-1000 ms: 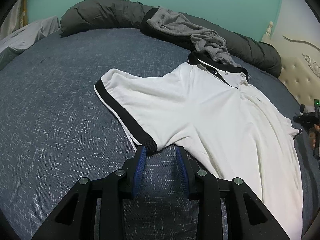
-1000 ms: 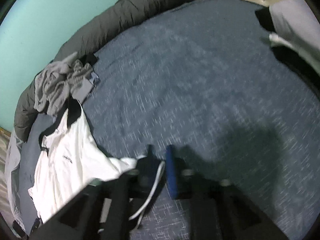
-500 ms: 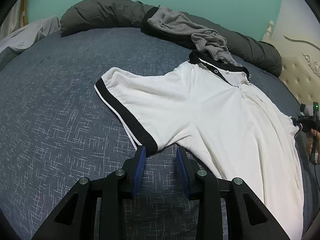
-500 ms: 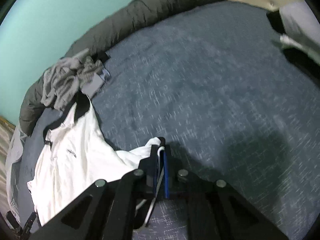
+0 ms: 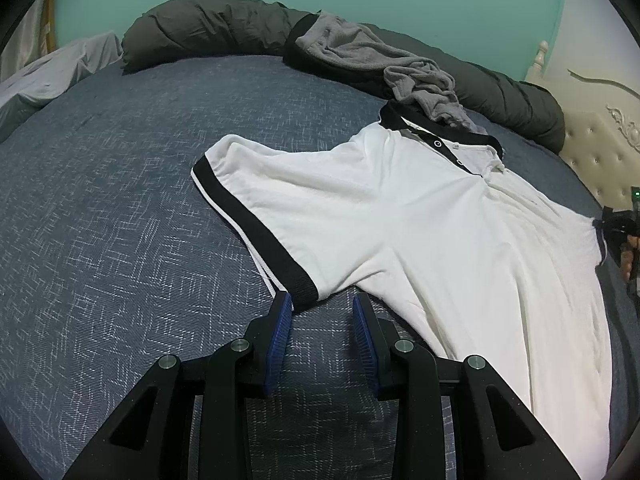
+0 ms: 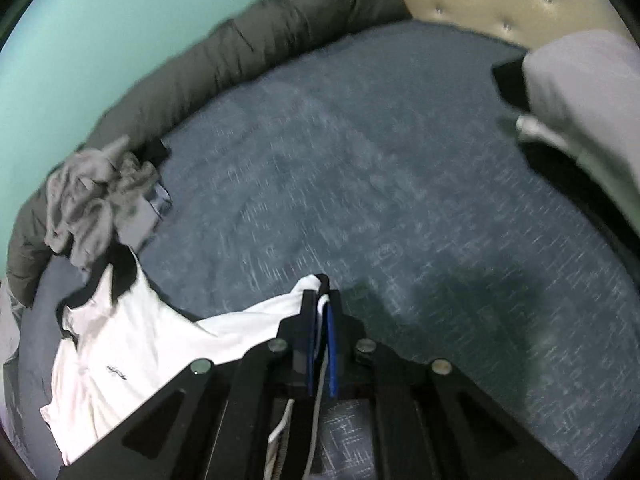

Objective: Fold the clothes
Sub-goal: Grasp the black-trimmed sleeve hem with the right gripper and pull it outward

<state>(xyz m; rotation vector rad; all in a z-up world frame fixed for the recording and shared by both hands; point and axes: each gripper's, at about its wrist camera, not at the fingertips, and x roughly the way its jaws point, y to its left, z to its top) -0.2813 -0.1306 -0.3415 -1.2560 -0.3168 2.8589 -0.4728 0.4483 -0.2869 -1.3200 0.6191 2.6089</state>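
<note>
Polo (image 5: 420,224) spread flat on our blue bed (image 5: 120,240), our left gripper (image 5: 322,312) open just short of its black sleeve cuff (image 5: 256,232), our right gripper (image 6: 321,320) pinching the other sleeve, grey garment (image 5: 400,68) crowding the collar, dark duvet (image 5: 208,24) beyond

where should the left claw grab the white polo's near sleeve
Grip the black cuff at its nearest corner, coming in low from the front: it lies flat just ahead of the open left claw, and the banded hem is thicker than the white polo body.
</note>
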